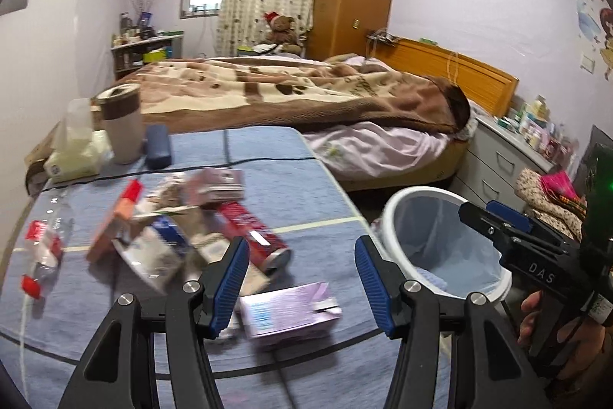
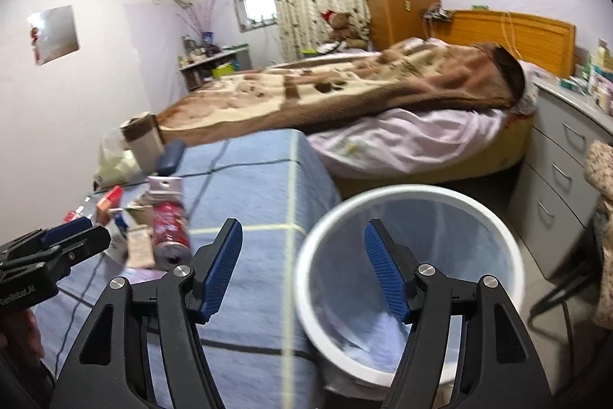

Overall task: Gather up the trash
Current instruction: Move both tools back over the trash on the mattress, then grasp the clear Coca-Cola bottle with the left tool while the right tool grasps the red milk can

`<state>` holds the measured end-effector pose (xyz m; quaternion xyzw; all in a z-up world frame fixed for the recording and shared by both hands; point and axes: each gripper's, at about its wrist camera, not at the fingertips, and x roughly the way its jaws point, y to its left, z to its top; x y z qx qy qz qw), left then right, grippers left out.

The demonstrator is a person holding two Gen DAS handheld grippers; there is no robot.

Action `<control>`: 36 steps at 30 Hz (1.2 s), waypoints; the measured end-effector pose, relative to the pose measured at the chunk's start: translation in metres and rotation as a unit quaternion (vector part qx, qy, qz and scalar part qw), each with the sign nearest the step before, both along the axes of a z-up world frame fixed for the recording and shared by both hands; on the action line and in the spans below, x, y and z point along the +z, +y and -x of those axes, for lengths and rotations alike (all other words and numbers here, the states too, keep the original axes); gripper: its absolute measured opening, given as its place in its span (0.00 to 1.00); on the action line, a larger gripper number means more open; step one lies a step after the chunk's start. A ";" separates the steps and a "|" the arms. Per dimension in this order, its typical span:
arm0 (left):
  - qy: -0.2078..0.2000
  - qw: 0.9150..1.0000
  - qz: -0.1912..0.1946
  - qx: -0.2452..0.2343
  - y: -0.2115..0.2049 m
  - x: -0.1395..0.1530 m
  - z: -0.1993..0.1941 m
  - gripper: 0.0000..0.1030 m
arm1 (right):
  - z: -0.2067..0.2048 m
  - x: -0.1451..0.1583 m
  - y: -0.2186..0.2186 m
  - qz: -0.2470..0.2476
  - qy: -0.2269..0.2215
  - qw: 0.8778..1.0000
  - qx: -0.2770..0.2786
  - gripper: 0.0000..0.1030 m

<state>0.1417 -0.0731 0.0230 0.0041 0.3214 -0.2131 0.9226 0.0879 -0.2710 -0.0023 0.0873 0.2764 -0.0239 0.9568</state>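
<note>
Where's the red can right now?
Left wrist view: the red can lies on its side on the blue table, just beyond the left claw.

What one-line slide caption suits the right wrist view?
Open right gripper hovers above white round plastic bin, beside blue checked cloth table strewn with trash.
</note>
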 end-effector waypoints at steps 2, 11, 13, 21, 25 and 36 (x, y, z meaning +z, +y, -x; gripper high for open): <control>-0.004 1.000 -0.007 0.018 0.017 0.002 -0.002 0.55 | -0.006 0.002 0.012 0.013 -0.003 1.000 0.012 0.66; 0.005 0.995 -0.008 0.095 0.095 0.000 -0.022 0.78 | -0.039 0.000 0.055 0.019 0.012 0.997 0.070 0.76; 0.009 0.995 -0.004 0.104 0.112 -0.001 -0.028 0.80 | -0.049 -0.006 0.064 0.020 0.040 0.995 0.083 0.76; 0.021 0.987 -0.012 0.156 0.176 -0.013 -0.053 0.80 | -0.077 -0.018 0.101 0.051 0.080 0.987 0.132 0.76; 0.033 0.983 -0.026 0.177 0.205 -0.023 -0.070 0.80 | -0.089 -0.022 0.107 0.047 0.100 0.983 0.147 0.76; 0.086 0.973 -0.050 0.209 0.246 -0.061 -0.127 0.80 | -0.109 -0.037 0.126 0.056 0.140 0.973 0.172 0.76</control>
